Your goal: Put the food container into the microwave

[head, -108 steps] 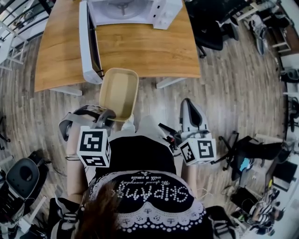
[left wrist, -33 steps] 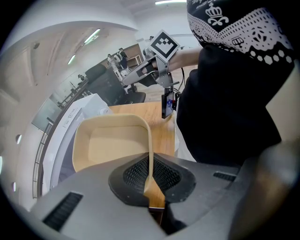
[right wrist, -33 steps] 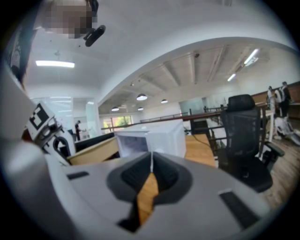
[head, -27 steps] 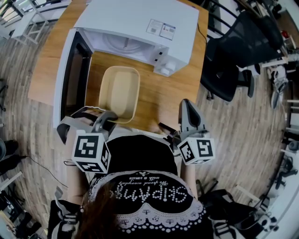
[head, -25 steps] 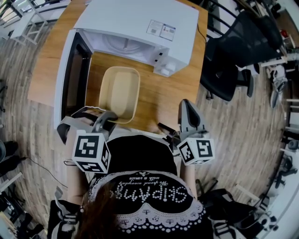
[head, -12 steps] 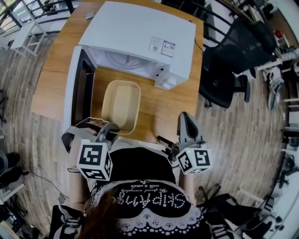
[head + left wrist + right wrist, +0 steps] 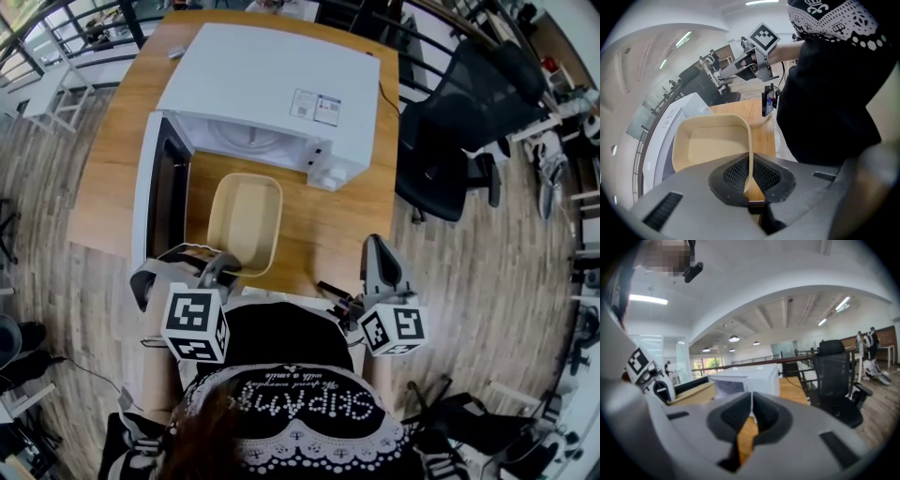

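Because the left gripper (image 7: 225,269) has its fingers pinching only the near wall of the food container (image 7: 246,217), held over the tabletop (image 7: 347,216) just before the open microwave (image 7: 272,80), it may sag or twist and catch the cavity sill or door (image 7: 155,211). The right gripper (image 7: 377,248), fingers pressed together on nothing, offers no support.

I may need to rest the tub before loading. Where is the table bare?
Bare wood lies right of the beige plastic container, between the white microwave's front corner and the wooden table's near edge. A narrower strip runs left of the open microwave door. Crowded between door and container, where the left gripper grips the rim.
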